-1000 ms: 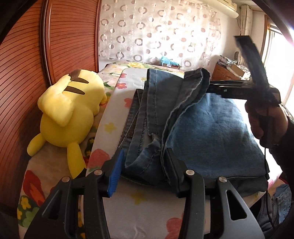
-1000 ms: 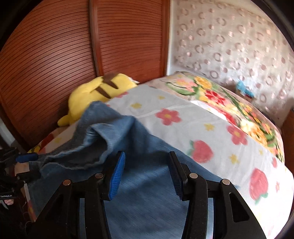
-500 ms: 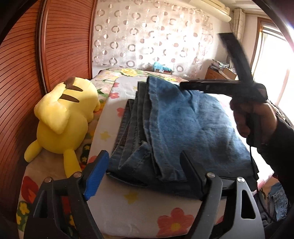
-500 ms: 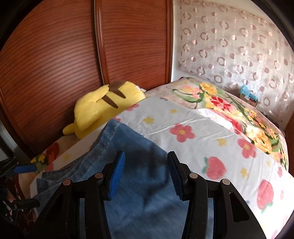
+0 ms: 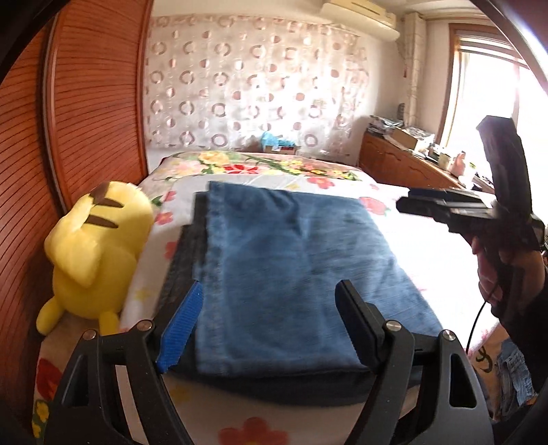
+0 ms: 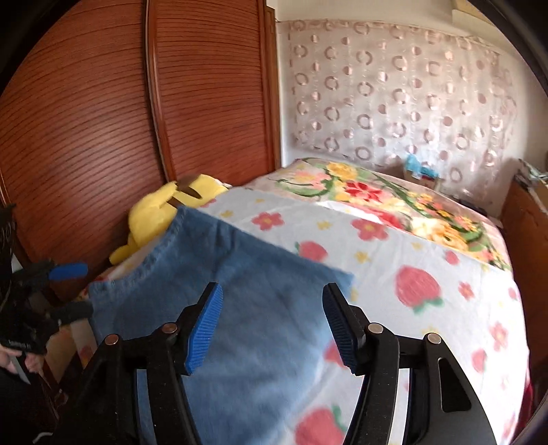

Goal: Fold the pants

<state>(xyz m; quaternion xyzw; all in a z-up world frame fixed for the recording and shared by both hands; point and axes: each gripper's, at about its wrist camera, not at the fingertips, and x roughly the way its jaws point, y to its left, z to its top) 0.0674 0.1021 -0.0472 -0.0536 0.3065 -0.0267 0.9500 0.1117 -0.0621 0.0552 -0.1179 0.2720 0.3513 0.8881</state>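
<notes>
Yellow plush toy [image 5: 92,253] beside wooden wardrobe [image 5: 78,113], on floral bedspread [image 6: 445,274].

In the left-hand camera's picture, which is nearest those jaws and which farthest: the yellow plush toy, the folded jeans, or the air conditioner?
1. Folded jeans: right ahead of the left gripper, on the bed.
2. Yellow plush toy: off to the left, by the wooden doors.
3. Air conditioner: high on the far wall, upper right.

- Daylight poured in from the window [image 5: 493,89] at the right of the left wrist view, blown out to white glare.
- The bed [image 5: 404,246] beside the window was washed pale.
- The jeans [image 6: 246,294] were smeared by motion blur in the right wrist view.
- Fisheye bending curved the wooden wardrobe [image 6: 102,113], and the corners went black.
</notes>
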